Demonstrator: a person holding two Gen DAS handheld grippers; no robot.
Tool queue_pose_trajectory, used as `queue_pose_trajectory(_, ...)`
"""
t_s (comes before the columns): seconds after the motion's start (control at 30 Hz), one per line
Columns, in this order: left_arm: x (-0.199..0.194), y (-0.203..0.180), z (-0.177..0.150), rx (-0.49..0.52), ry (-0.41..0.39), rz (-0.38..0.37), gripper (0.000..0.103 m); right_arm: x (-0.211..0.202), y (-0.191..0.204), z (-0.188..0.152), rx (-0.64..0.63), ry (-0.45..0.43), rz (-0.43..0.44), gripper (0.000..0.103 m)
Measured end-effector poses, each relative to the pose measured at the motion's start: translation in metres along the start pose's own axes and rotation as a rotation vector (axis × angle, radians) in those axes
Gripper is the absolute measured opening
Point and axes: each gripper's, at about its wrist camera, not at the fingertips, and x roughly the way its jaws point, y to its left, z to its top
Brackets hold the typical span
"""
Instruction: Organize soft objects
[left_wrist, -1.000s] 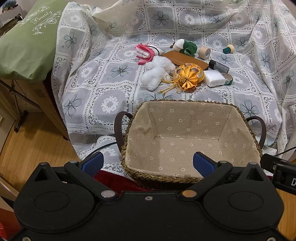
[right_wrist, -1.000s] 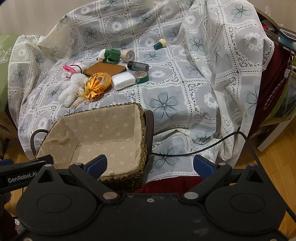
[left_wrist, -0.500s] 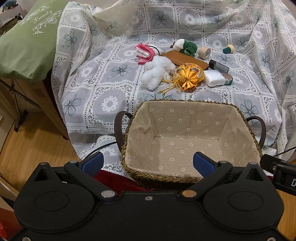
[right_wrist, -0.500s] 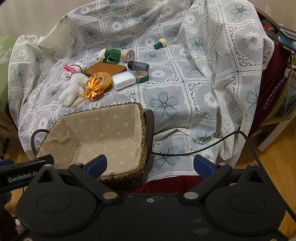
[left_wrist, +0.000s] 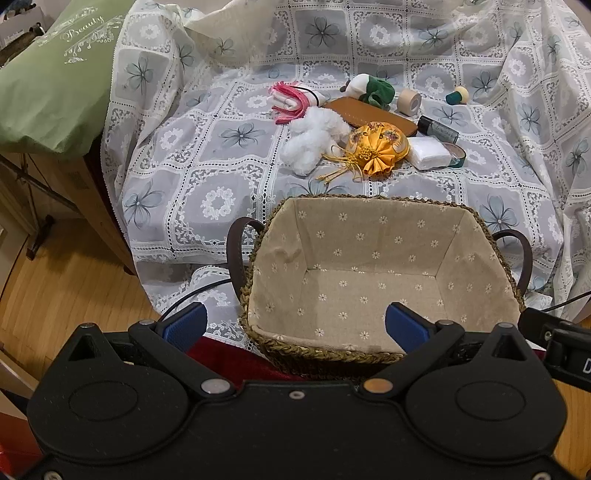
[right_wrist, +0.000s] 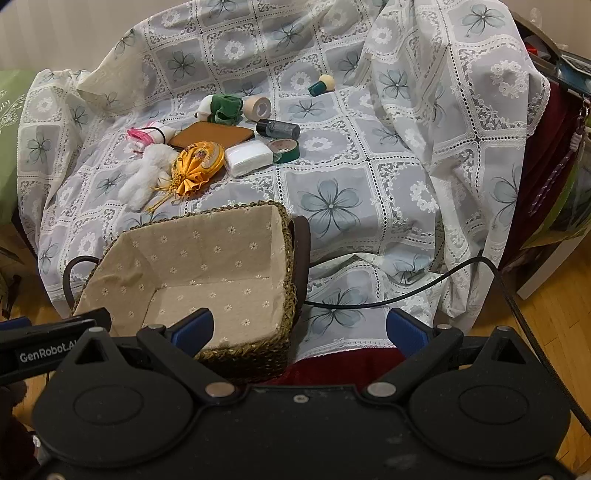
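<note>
You're holding your left gripper (left_wrist: 295, 326) low at the near edge of the woven basket (left_wrist: 317, 355), its blue fingers spread wide with nothing between them; the left finger is sitting outside the basket's left wall, the right finger is hanging over the lined interior. Your right gripper (right_wrist: 300, 328) is hovering just to the right of that same basket (right_wrist: 288, 258), jaws also gaping wide and empty, one finger over the basket's near right corner and the other over the lace cloth (right_wrist: 406, 166). The basket is showing only its beige daisy-print lining. The soft things are all lying beyond the basket's far rim, well apart from both tools: the white fluffy toy (left_wrist: 314, 138) is sprawling left of centre, touching the yellow satin pouch (left_wrist: 376, 146), whose tassels are trailing toward the basket. Just right of the pouch, the white folded cloth pad (left_wrist: 430, 157) is resting against a green tape roll (left_wrist: 458, 157). Farther back, the pink-striped bundle (left_wrist: 291, 101) and the green scrunchie (left_wrist: 376, 90) are sitting either side of a brown flat case (left_wrist: 369, 114). A beige tape roll (left_wrist: 409, 101), a dark bottle (left_wrist: 437, 129) and a small green-and-cream stopper (left_wrist: 457, 96) are lying to the right of those. A black cable (right_wrist: 406, 291) is looping across the cloth in front of your right gripper.
</note>
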Motion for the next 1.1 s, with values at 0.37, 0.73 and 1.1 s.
queue_pose_trajectory(0.37, 0.002, -0.004, 0.006, 0.016, -0.014, -0.032, 0.099, 0.004, 0.0, 0.003, -0.007, 0.002, 0.013, 0.1)
queue_pose_trajectory(0.73, 0.02, 0.003, 0.033, 0.018, -0.012, -0.083, 0.099, 0.024, -0.005, 0.018, -0.001, 0.035, 0.03, 0.095)
queue_pose_trajectory(1.1, 0.064, 0.011, 0.086, 0.026, -0.026, -0.08, 0.099, 0.055, -0.013, 0.082, 0.023, -0.02, 0.049, 0.095)
